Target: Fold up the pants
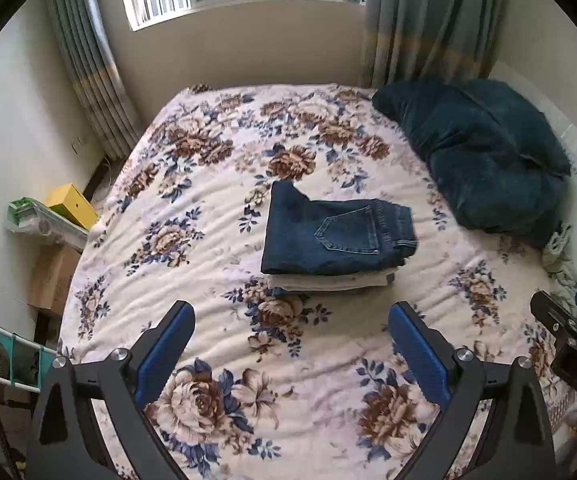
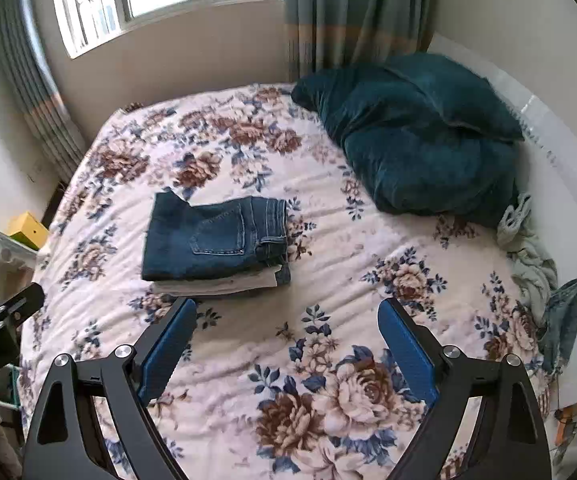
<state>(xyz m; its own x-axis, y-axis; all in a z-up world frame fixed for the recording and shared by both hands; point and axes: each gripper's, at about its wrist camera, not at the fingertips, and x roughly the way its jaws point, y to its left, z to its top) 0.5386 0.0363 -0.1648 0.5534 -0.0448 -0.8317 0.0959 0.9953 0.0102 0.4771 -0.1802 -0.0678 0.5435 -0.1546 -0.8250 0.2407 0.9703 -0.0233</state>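
Note:
Folded dark blue jeans (image 1: 336, 232) lie on top of a folded pale garment (image 1: 328, 282) in the middle of the floral bed (image 1: 208, 208). The stack also shows in the right wrist view (image 2: 216, 236). My left gripper (image 1: 290, 320) is open and empty, held above the bed in front of the stack. My right gripper (image 2: 286, 316) is open and empty, to the right of the stack. Each gripper shows at the edge of the other's view.
A dark teal blanket (image 2: 416, 136) is heaped at the bed's far right. Loose grey-green clothes and a bit of denim (image 2: 540, 272) lie at the right edge. A yellow box (image 1: 70, 204) and cardboard box stand left of the bed. Window and curtains are behind.

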